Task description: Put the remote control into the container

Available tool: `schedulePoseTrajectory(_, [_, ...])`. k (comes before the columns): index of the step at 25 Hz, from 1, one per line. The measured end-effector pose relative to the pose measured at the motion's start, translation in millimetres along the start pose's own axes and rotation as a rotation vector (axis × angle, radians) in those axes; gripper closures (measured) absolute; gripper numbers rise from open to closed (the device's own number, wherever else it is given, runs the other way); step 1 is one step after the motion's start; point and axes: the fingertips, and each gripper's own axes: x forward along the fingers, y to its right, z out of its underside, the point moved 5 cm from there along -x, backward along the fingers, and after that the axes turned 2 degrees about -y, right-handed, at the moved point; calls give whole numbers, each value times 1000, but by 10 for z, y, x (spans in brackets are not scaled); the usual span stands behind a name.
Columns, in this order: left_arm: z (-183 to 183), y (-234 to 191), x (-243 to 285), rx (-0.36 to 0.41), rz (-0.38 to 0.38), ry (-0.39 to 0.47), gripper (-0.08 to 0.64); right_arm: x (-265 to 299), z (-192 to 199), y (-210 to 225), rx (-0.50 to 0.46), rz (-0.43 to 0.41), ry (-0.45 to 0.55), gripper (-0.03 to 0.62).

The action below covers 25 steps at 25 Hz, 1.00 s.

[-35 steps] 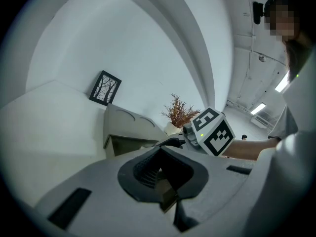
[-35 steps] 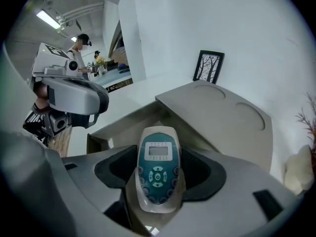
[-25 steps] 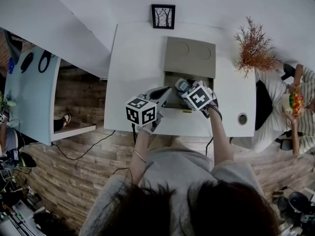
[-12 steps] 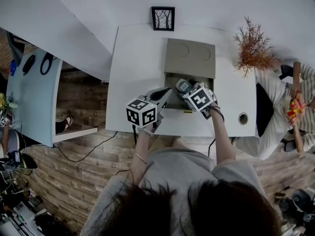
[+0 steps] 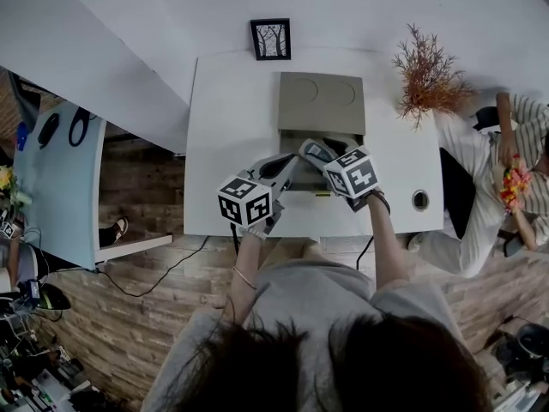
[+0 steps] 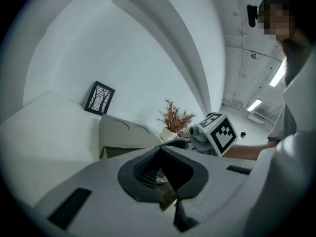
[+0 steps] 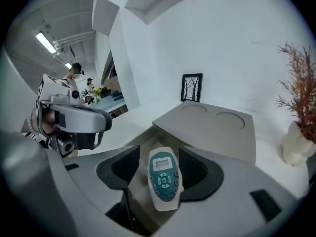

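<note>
- Since a second ago, the right hand-held gripper (image 7: 160,154) has come up and back a little from the container (image 5: 336,136) towards the table's (image 5: 223,144) near edge. Its jaws have just been closing. The left hand-held gripper (image 5: 290,163) has kept its place at the container's near-left corner.
- The remote control (image 7: 163,179) shows between the right jaws. A slit of daylight runs along its left side and the right pad is just at its other edge, so the pads do not clamp it. It appears to lie loose inside the container's open mouth, screen end towards the table's far edge.
- The left jaws are drawn down to a narrow slit on a thin grey-brown panel, seemingly the container's front wall.
- The step looks like the let-go and withdrawal. To do it well, I would keep the right jaws wide of the remote control and lift straight out, so that neither pad drags the casing back up. The left grip should stay on the wall until the right one is clear.
- The lid (image 7: 212,125), with its two round recesses, stands folded back towards the far edge; closing it may follow.
- The remote control is a small, rounded, pale shell with a teal face. It has a grey display at the far end and a ring of round buttons below. The smooth plastic is likely to slide easily.
</note>
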Motion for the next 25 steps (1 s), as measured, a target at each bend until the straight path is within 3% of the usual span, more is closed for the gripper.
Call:
schedulePoseTrajectory(6, [-56, 118, -10, 33, 22, 10, 557, -257, -127, -102, 57, 2, 124, 408])
schedulePoseTrajectory(13, [-256, 300, -76, 95, 51, 60, 557, -690, -369, -198, 219, -52, 370, 497])
schedulePoseTrajectory(19, [-453, 458, -140, 152, 70, 107, 557, -999, -502, -249, 240, -55, 486, 546])
schedulePoseTrajectory(25, [-614, 609, -212, 202, 84, 147, 557, -1278, -633, -374, 196, -71, 596, 575])
